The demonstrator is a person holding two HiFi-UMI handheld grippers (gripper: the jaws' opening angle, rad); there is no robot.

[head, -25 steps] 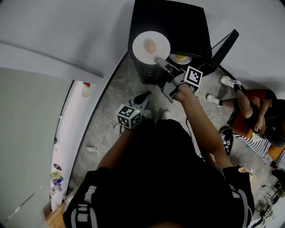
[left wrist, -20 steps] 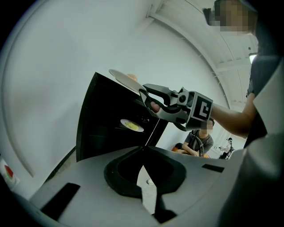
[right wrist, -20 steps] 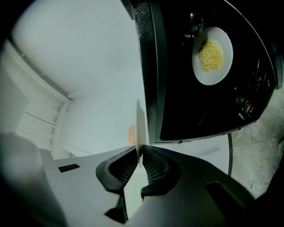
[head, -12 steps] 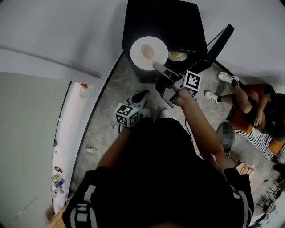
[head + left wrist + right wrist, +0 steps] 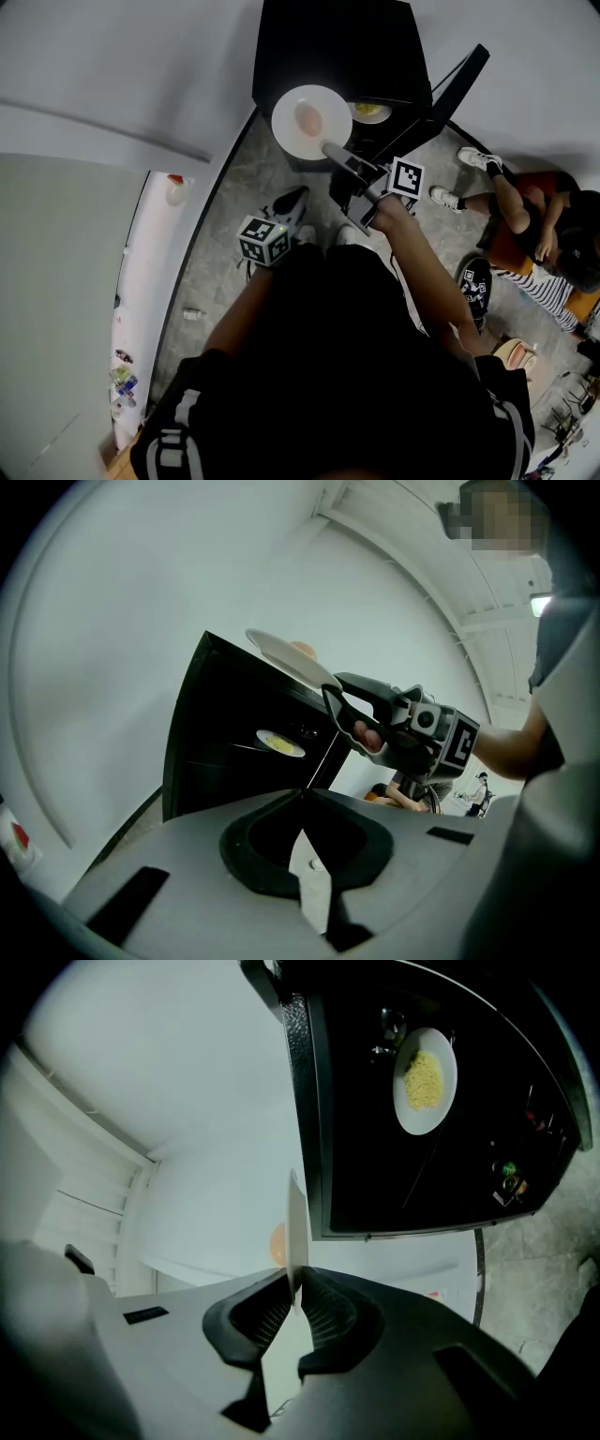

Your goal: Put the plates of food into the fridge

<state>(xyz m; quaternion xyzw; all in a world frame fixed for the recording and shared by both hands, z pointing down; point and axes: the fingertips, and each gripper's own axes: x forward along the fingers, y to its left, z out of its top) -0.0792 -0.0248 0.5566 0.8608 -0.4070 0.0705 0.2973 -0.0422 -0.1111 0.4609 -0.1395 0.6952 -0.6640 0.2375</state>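
The right gripper is clamped on the rim of a round white plate, which is seen edge-on in that gripper's view. A pale orange, rounded food item is carried at the plate's centre. The plate is held by the top front of a small open black fridge, in which a second white plate of yellow food is shelved. The left gripper is closed on nothing.

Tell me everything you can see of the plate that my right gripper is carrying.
The white plate is round, shallow and smooth, and looks like ceramic. One pale orange, rounded piece of food sits near its middle. The right gripper has its jaws shut on the near rim. The plate hangs face up in the air, by the top front of the open black fridge.
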